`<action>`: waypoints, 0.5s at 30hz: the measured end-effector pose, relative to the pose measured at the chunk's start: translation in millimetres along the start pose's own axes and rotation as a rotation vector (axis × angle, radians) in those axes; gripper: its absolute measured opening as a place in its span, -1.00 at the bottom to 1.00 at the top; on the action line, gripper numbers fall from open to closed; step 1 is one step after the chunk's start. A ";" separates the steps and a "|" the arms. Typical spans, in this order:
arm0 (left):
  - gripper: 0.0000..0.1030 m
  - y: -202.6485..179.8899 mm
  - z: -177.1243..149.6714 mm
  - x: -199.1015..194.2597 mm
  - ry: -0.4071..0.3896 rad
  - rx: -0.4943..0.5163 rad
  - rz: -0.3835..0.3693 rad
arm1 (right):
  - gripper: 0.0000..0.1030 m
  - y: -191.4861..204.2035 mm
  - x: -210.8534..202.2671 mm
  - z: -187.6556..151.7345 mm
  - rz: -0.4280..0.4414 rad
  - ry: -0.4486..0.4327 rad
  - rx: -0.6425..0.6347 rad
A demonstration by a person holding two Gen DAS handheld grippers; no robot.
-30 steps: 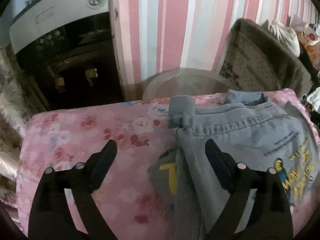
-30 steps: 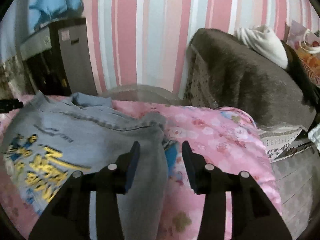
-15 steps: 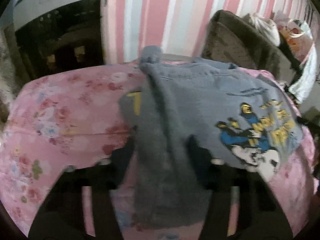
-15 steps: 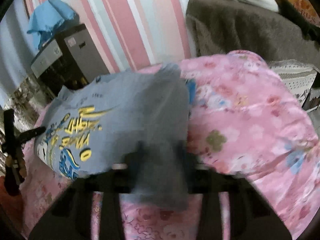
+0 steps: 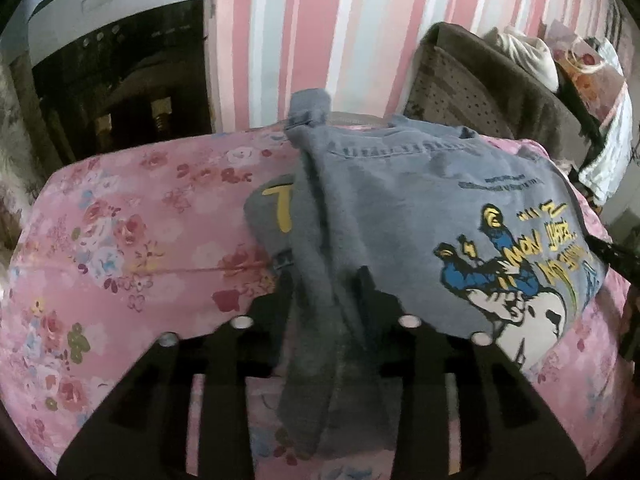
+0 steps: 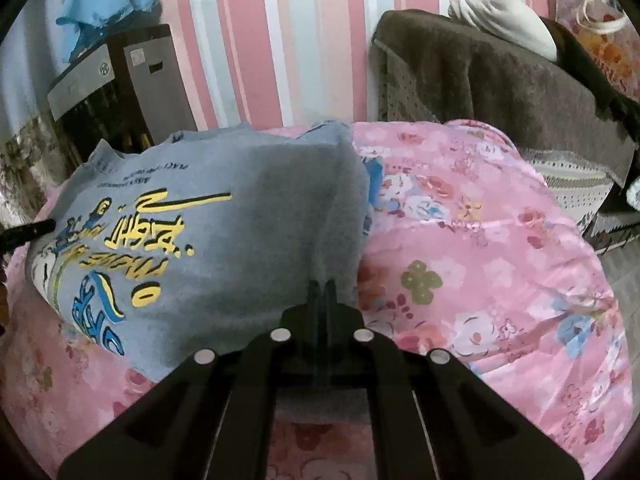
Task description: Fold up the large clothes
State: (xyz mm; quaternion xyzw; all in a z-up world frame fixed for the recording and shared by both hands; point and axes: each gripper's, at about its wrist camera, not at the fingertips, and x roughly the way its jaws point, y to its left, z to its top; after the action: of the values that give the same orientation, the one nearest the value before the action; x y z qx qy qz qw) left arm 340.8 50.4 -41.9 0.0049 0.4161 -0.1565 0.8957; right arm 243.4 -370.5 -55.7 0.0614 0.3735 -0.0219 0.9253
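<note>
A grey-blue cotton T-shirt with a yellow, blue and white cartoon print (image 5: 404, 200) lies on a pink floral bed cover (image 5: 120, 240), near the far edge of the bed where it meets the pink, white and pale-blue striped wall (image 5: 320, 20). The left gripper (image 5: 324, 284) has just been closing its black fingers (image 5: 370, 284), and they now stand narrowed on a thick bunched fold of the shirt's side, with the cloth running between them and hanging down over the gripper body. In the right wrist view the same shirt (image 6: 224, 216) fills the left half of the bed cover (image 6: 480, 248), its printed lettering upside down towards the camera. The right gripper (image 6: 322, 292) has its fingers pressed almost together on the near edge of the shirt's other side, a thin layer of grey cloth pinched between them. The shirt's body spans from one gripper to the other, partly folded, with a sleeve doubled over on each side. Past the far edge of the bed, a brown fleece blanket (image 6: 500, 80) drapes over a piece of furniture at the bed's far right corner, and a dark cabinet with a white top panel (image 5: 120, 64) stands at the far left corner.
</note>
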 end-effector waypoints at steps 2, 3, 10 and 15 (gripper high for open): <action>-0.13 5.3 0.2 0.2 0.000 -0.027 -0.011 | -0.93 -3.0 -3.4 0.1 0.020 -0.001 0.011; -0.11 5.5 0.5 -0.4 0.000 -0.033 -0.009 | -0.85 -4.0 -4.7 0.2 0.027 -0.001 0.016; 0.89 -5.1 1.1 -16.5 -0.042 -0.040 0.104 | 0.01 -2.4 -41.5 7.2 0.082 -0.101 0.064; 0.94 -26.3 4.1 -33.0 -0.092 -0.015 0.166 | 0.21 18.3 -44.8 8.9 0.091 -0.112 0.020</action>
State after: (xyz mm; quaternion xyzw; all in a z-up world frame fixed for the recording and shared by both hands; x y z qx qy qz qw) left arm 316.4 34.0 -11.4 0.0253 0.3740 -0.0786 0.9237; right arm 218.8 -353.7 -16.5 0.0864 0.3178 0.0131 0.9441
